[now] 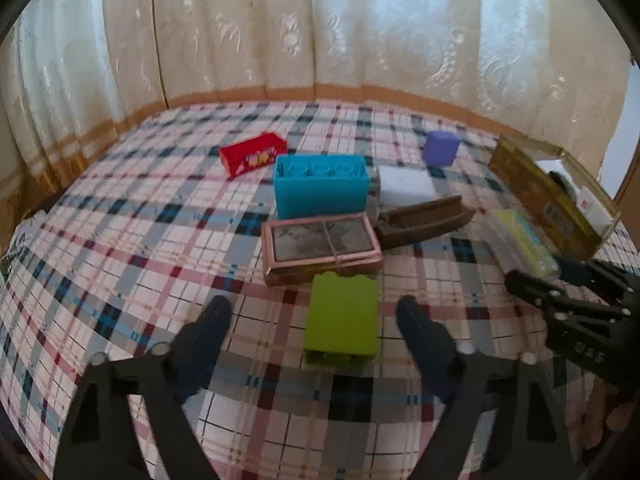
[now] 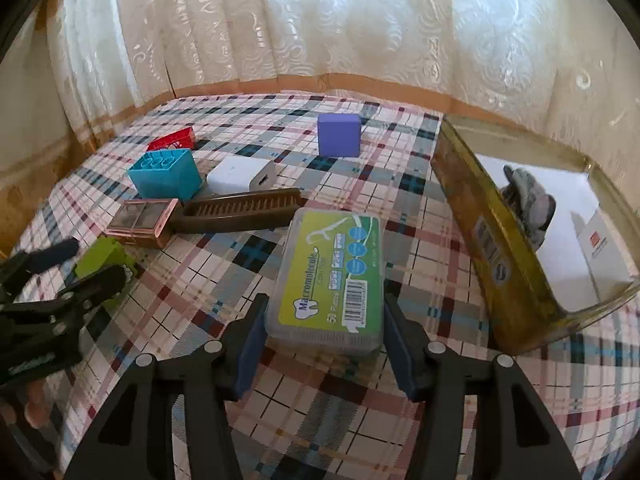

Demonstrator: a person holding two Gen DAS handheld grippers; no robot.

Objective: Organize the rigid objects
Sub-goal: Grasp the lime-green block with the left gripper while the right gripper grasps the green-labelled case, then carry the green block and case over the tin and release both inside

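A lime green block [image 1: 342, 320] lies on the plaid cloth between the fingers of my left gripper [image 1: 313, 305]. The jaws are open, with a gap on each side of the block. In the right wrist view the same block [image 2: 105, 255] shows beside the left gripper [image 2: 86, 270]. My right gripper [image 2: 325, 306] straddles a clear floss pick box with a green label [image 2: 334, 276]. Both blue pads [image 2: 256, 322] touch its long sides, and the box rests on the cloth. In the left wrist view the right gripper [image 1: 560, 292] sits over that box [image 1: 520, 240].
Behind the green block lie a pink-rimmed case [image 1: 320, 244], a blue block [image 1: 320, 184], a red box [image 1: 254, 154], a white charger [image 1: 406, 184], a brown comb [image 1: 424, 220] and a purple cube [image 1: 440, 148]. A golden tin tray [image 2: 492, 232] holding items stands at the right. Curtains hang behind.
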